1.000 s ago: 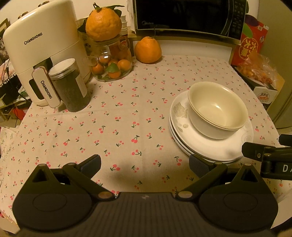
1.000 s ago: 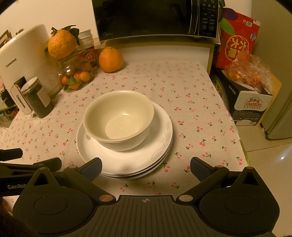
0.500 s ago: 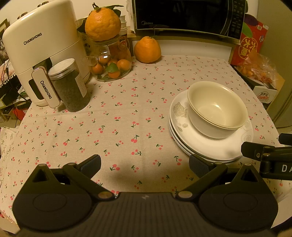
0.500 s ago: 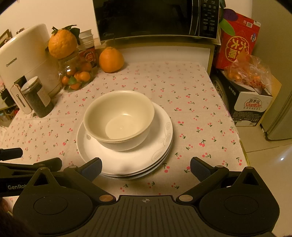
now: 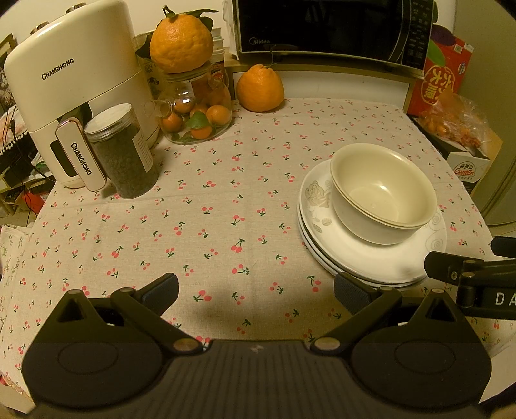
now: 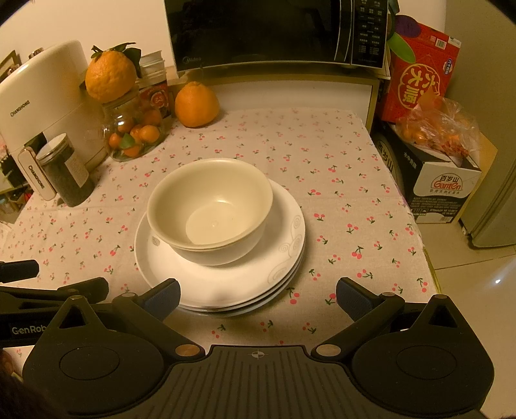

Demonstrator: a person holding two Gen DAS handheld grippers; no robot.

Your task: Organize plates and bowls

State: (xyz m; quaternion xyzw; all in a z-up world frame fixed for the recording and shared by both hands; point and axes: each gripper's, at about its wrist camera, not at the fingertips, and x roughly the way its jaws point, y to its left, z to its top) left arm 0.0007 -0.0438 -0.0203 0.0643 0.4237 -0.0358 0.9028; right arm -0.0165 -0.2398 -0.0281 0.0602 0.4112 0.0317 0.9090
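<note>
— Nesting bowls [image 6: 209, 209] are sitting on stacked plates [image 6: 225, 283], mid-desk [image 5: 225, 193]. Both tongs, left [image 5: 256, 291] and right [image 6: 258, 295], are being held wide open, empty.
— Noted. Stack should be approached level, rim being gripped gently.

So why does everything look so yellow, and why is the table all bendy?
Both views are lit by warm, dim indoor light, so the bowls and plates look yellowish. The fisheye lens curves the microwave and the tablecloth edges in the left view, and leaves dark corners in both.
</note>
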